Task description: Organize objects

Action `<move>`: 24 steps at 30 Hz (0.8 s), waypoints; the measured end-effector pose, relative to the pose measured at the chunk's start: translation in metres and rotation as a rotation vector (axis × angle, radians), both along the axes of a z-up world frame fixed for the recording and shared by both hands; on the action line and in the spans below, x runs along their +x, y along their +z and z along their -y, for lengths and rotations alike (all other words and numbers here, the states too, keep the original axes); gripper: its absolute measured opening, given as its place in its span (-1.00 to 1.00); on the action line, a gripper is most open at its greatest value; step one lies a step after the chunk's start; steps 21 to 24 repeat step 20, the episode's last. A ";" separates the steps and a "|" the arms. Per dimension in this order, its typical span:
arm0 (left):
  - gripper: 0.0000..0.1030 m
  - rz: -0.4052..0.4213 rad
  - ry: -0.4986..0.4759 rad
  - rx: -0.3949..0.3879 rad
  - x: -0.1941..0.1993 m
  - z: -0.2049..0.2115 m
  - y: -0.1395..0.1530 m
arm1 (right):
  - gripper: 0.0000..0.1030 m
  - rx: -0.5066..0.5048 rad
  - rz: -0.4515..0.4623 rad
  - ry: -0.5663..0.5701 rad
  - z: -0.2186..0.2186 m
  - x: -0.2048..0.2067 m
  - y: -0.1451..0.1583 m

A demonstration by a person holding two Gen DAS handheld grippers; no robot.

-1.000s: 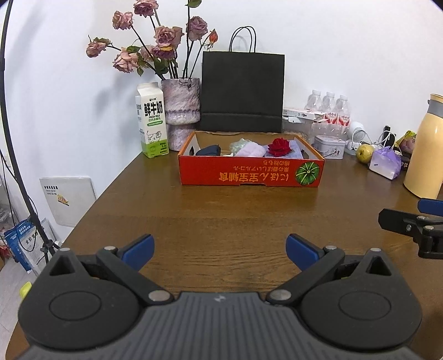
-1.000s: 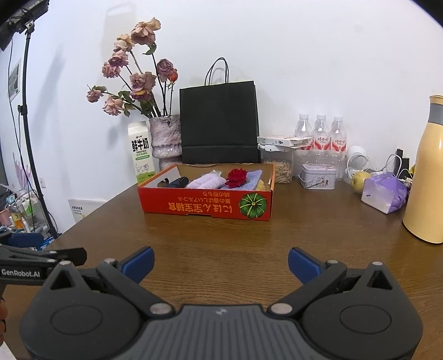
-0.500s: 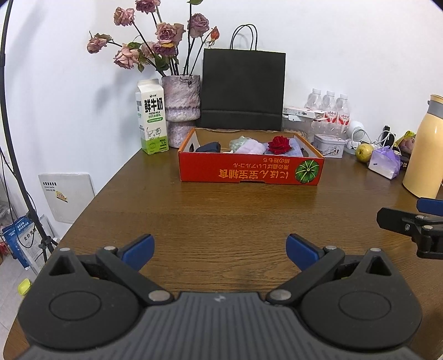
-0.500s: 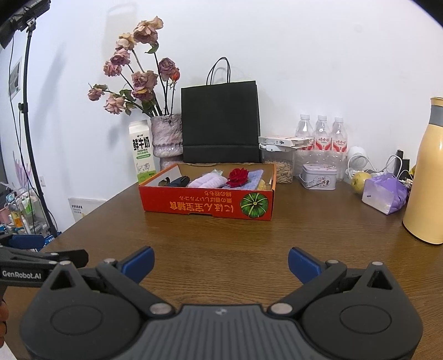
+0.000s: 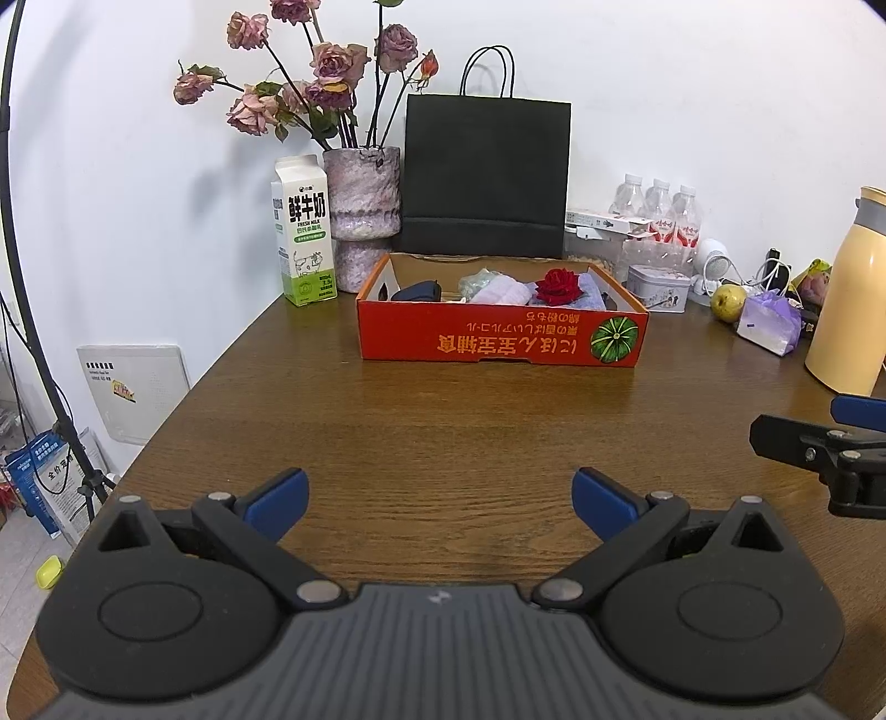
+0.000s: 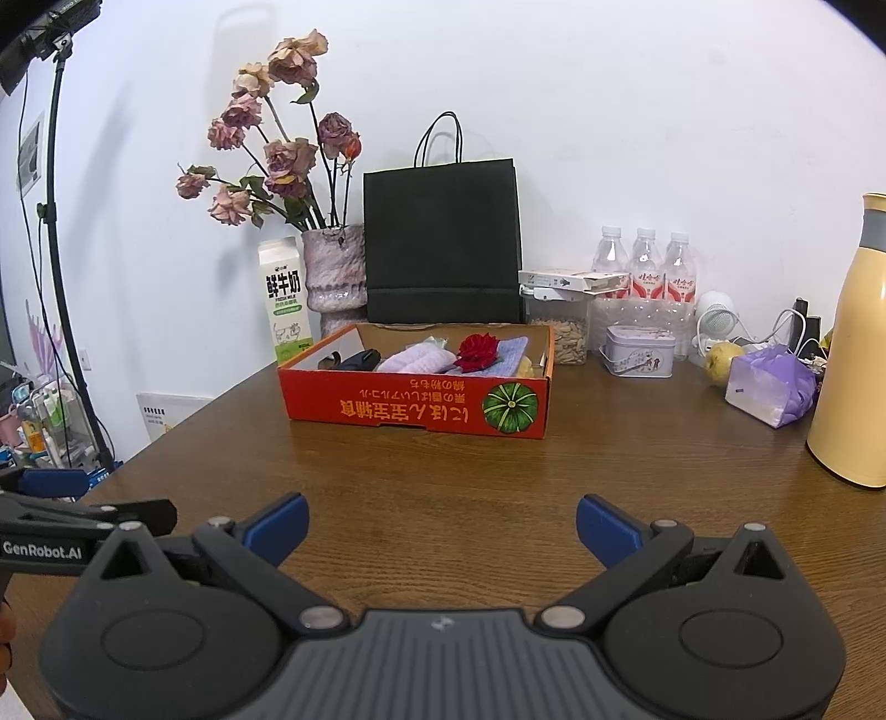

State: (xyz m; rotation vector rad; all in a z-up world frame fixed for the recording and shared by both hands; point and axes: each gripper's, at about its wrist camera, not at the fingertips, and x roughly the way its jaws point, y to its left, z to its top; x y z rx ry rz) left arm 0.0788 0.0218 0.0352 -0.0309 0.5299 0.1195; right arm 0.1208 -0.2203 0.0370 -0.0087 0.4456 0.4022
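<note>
Red rose, possibly cloths, in orange box

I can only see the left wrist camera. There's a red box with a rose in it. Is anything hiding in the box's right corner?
Observer: Yes. The right wrist camera shows a yellowish lump in the box's right corner, beside the blue cloth. I can't tell what it is.
Child: What's in the clear tub behind that corner?
Observer: The tub holds pale seeds.
Child: What's on top of the tall black pole?
Observer: The pole carries a dark boxy device at its top, partly cut off by the picture's edge.
</note>
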 end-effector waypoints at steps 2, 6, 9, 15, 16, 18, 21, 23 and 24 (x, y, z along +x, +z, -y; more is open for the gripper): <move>1.00 -0.002 0.000 0.000 0.000 0.000 0.000 | 1.00 -0.001 0.000 0.000 0.000 0.000 0.000; 1.00 -0.002 0.000 0.000 -0.001 0.000 -0.001 | 1.00 -0.001 0.001 0.000 -0.001 0.000 -0.001; 1.00 -0.001 0.000 -0.001 -0.001 0.000 -0.001 | 1.00 -0.001 0.001 -0.001 -0.002 0.000 -0.001; 1.00 0.007 0.002 -0.015 -0.003 0.000 -0.001 | 1.00 -0.001 0.000 0.000 -0.001 0.000 -0.001; 1.00 0.007 0.003 -0.017 -0.003 -0.001 -0.001 | 1.00 -0.001 0.000 0.000 -0.001 0.000 -0.001; 1.00 0.003 0.000 -0.026 -0.003 -0.001 0.000 | 1.00 -0.001 0.000 0.001 -0.001 0.000 -0.001; 1.00 -0.001 -0.005 -0.026 -0.003 -0.001 0.000 | 1.00 -0.002 0.000 0.000 -0.001 0.000 -0.001; 1.00 -0.001 -0.005 -0.026 -0.003 -0.001 0.000 | 1.00 -0.002 0.000 0.000 -0.001 0.000 -0.001; 1.00 -0.001 -0.005 -0.026 -0.003 -0.001 0.000 | 1.00 -0.002 0.000 0.000 -0.001 0.000 -0.001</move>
